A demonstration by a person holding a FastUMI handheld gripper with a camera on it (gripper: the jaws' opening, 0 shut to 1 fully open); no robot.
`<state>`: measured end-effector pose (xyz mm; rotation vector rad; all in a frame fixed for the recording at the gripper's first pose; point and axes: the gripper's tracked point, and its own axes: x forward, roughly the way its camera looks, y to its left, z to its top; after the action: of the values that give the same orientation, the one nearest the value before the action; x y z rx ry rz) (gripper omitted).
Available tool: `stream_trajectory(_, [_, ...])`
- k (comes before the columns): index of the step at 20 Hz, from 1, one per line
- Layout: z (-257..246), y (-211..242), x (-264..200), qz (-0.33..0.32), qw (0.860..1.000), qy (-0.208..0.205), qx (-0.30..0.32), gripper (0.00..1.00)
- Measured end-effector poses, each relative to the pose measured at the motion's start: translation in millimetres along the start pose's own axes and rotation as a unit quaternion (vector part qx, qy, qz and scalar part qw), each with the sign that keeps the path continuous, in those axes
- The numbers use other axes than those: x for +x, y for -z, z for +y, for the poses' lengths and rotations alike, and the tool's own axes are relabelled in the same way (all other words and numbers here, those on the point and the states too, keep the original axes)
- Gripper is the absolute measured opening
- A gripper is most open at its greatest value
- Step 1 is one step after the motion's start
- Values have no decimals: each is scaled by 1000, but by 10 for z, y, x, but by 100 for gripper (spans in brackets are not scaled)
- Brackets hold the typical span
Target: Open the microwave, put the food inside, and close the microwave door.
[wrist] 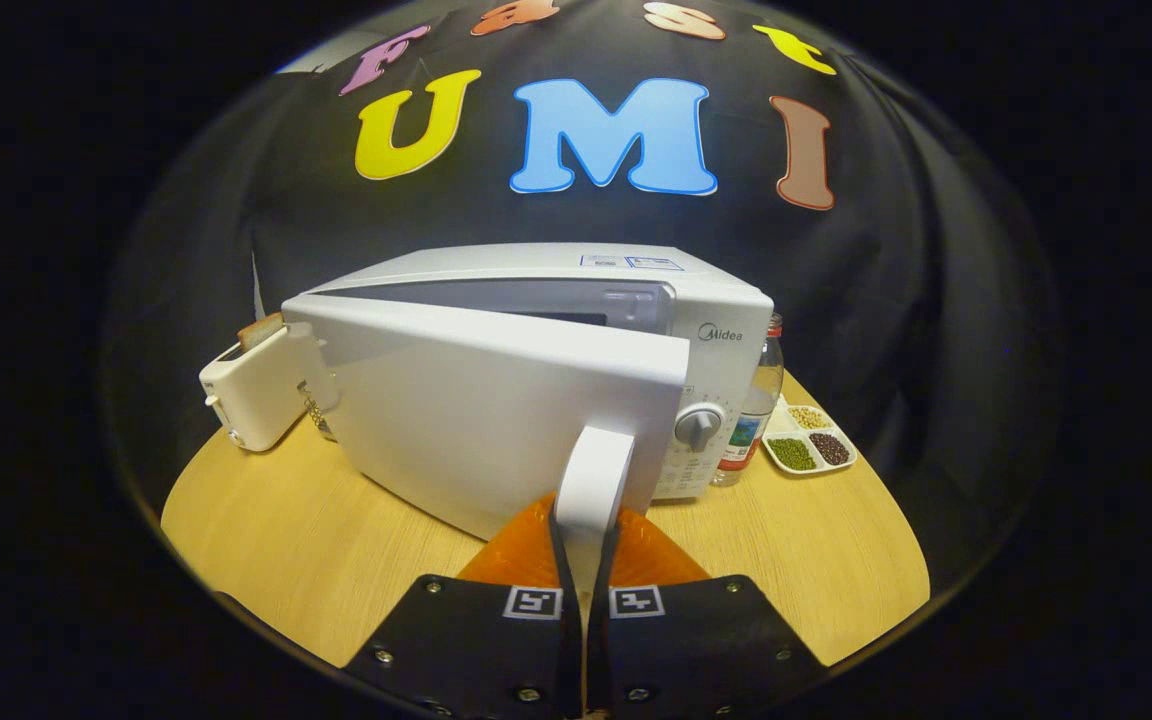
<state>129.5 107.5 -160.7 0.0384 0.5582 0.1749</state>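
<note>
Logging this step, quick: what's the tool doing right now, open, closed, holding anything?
Tool: closed on the microwave door handle, both fingers pressing its sides; door partly open.

We log the microwave (576, 380) as landmark. Its door (496, 400) hangs part open w/ only a narrow gap to the cavity. The gripper (586, 560) has both fingers pinched on the door handle (593, 480). Left of microwave: toaster (254, 395), touching or nearly. Right: bottle (761, 405) just beside, bean tray (808, 440) beyond. Bare table (316, 550) front-left and front-right.
</note>
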Motion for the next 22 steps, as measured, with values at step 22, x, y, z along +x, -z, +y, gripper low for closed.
stream_trajectory(22, [1294, 592, -1054, 10, 998, -56, -25, 13])
